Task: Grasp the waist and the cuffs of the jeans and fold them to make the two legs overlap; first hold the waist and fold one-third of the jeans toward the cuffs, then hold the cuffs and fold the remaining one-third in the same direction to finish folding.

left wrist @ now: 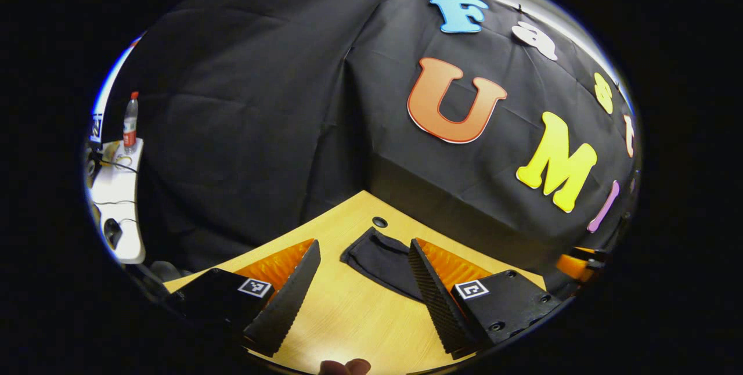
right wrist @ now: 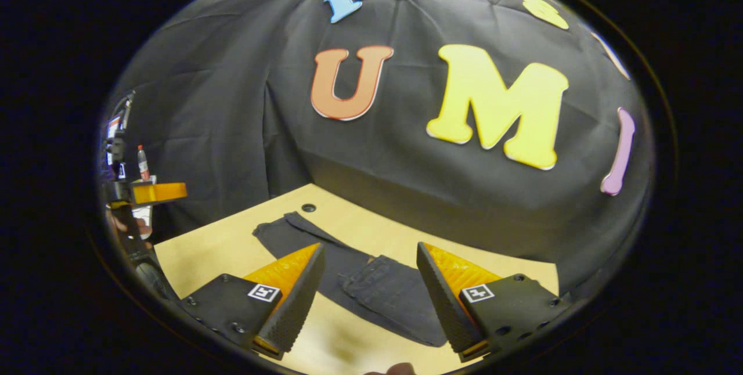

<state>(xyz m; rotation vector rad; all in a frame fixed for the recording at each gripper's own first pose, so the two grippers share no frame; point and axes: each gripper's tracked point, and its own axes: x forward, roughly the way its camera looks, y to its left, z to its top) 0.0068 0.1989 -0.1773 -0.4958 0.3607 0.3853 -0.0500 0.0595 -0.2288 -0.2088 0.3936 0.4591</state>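
Left tool (left wrist: 363, 259): fingers apart, empty, above counter (left wrist: 348, 317), aimed at cuff end of jeans (left wrist: 380, 262). Right tool (right wrist: 368, 264): fingers apart, empty, hovering over waist end of jeans (right wrist: 383, 291). Jeans dark, lying flat and long on counter (right wrist: 220, 253), waist near right tool, cuffs toward far edge by round hole (right wrist: 309, 208). Legs look already overlapped, though hard to tell. No thirds fold visible: waist fold and cuff fold both left. Other tool (right wrist: 157, 192) at left edge of right gripper view. Bottle (left wrist: 130, 122) on side table.
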